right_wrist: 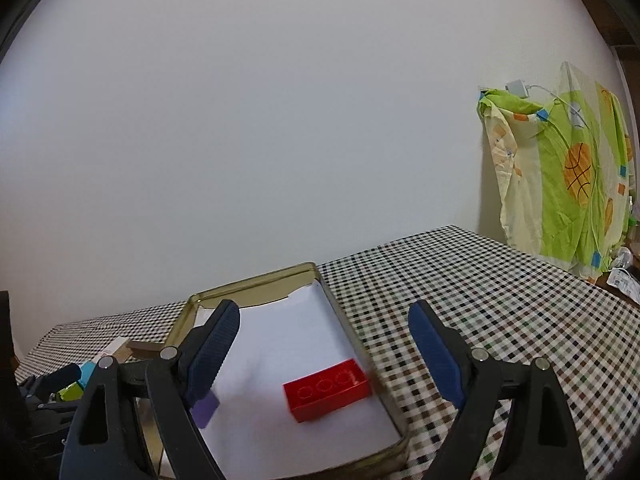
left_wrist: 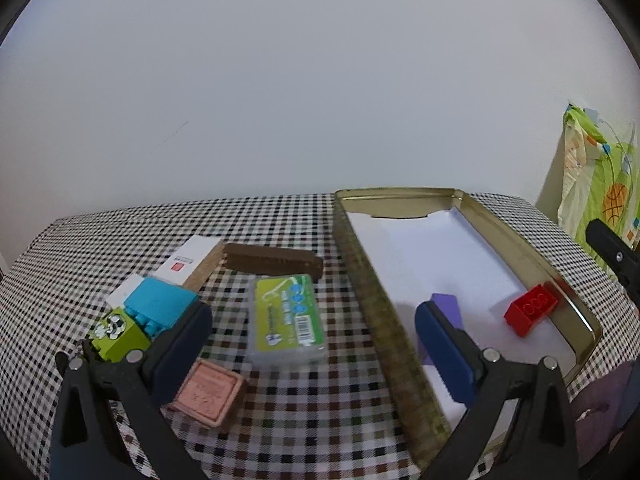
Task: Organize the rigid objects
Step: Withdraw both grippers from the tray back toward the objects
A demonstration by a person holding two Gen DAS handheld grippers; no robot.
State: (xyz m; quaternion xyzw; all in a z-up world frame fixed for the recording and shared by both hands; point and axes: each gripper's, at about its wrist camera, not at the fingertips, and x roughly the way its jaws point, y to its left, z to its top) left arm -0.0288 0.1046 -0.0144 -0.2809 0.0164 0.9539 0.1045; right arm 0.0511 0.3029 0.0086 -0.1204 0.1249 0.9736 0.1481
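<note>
My left tool (left_wrist: 316, 336) stands wide open with nothing between its pads. Between its fingers lies a green-labelled plastic case (left_wrist: 289, 324) on the checked table (left_wrist: 280, 216), and just below that, close to the left finger, a pink block (left_wrist: 210, 394). Behind the left finger sit a blue toy brick (left_wrist: 160, 310) and a green printed brick (left_wrist: 116, 334), touching each other, with a white box (left_wrist: 190, 260) and a brown bar (left_wrist: 274, 262) farther out. My right finger overlaps a purple block (left_wrist: 446, 306) that lies inside the gold tin tray (left_wrist: 376, 304).

My right tool (right_wrist: 324, 344) also gapes wide and holds nothing. Between and just below its fingers a red brick (right_wrist: 326, 394) lies studs-up on the white paper lining the tray (right_wrist: 348, 332), near the tray's right wall. The purple block (right_wrist: 206, 410) peeks out under its left finger. Beyond, at the far right, hangs a green patterned cloth (right_wrist: 568, 176).
</note>
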